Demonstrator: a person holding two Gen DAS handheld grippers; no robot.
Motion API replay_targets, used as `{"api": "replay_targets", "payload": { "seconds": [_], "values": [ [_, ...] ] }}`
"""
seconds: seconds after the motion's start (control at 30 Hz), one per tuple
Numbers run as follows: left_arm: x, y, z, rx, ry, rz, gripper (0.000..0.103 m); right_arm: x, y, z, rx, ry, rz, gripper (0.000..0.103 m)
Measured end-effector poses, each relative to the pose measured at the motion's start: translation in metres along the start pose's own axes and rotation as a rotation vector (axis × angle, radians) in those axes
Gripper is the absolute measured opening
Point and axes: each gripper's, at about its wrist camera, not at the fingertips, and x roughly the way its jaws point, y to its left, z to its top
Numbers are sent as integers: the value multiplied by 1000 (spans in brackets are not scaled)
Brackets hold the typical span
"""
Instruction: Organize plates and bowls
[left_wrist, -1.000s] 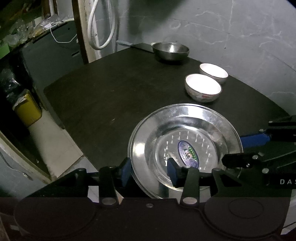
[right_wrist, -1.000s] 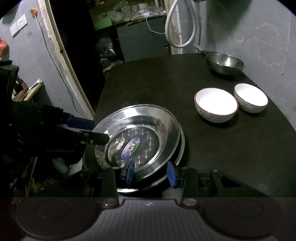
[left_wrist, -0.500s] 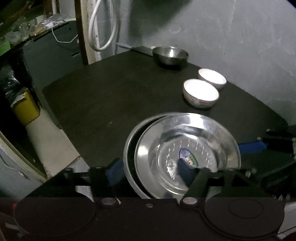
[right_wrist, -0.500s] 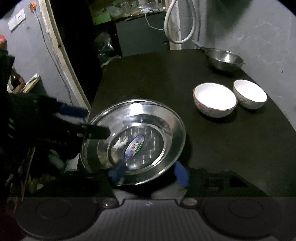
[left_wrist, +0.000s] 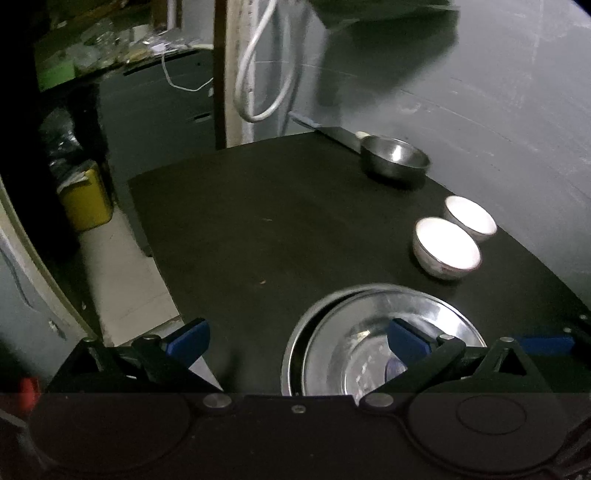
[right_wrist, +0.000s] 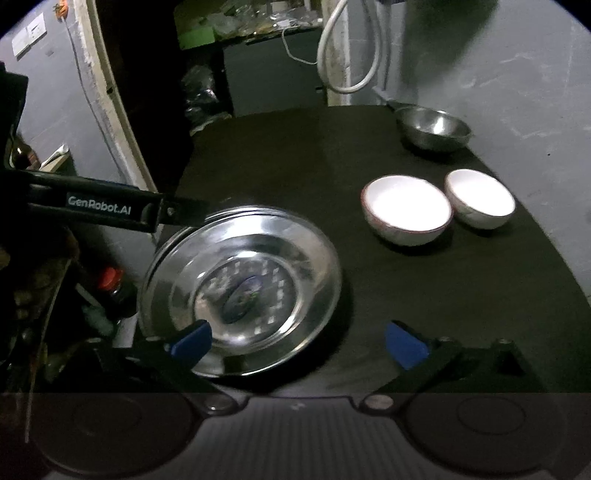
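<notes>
Steel plates (right_wrist: 258, 258): polished, reflective. Beyond them, two glazed white bowls (right_wrist: 406, 210); matt dark table (right_wrist: 295, 158).

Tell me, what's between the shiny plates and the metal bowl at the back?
Only bare dark table. The right wrist view shows nothing between the steel plates and the metal bowl.

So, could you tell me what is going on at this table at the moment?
A person is tidying dishes with two hand-held tongs. The steel plate now sits on another plate at the near edge of the dark table. The left tongs and right tongs have just been opening and stand wide, gripping nothing. Two white bowls and a steel bowl wait untouched further back.
</notes>
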Motion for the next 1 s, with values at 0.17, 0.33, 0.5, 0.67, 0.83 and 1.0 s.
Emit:
{"api": "replay_targets", "payload": {
  "seconds": [0.17, 0.33, 0.5, 0.67, 0.83, 1.0],
  "values": [
    [17, -3, 16, -38, -18, 41, 102, -1, -34, 12, 29, -47, -20, 103],
    [40, -12, 52, -109, -51, 118, 102, 11, -81, 45, 46, -114, -18, 103],
    [71, -25, 95, -220, -73, 162, 102, 38, -133, 87, 86, -158, -15, 103],
    [112, -42, 138, -302, -107, 175, 102, 72, -178, 133, 153, -206, 19, 103],
    [163, -59, 176, -341, -123, 123, 102, 113, -207, 160, 211, -228, 3, 103],
    [209, -76, 199, -308, -95, 80, 102, 142, -224, 169, 257, -237, 1, 100]
  ]
}}
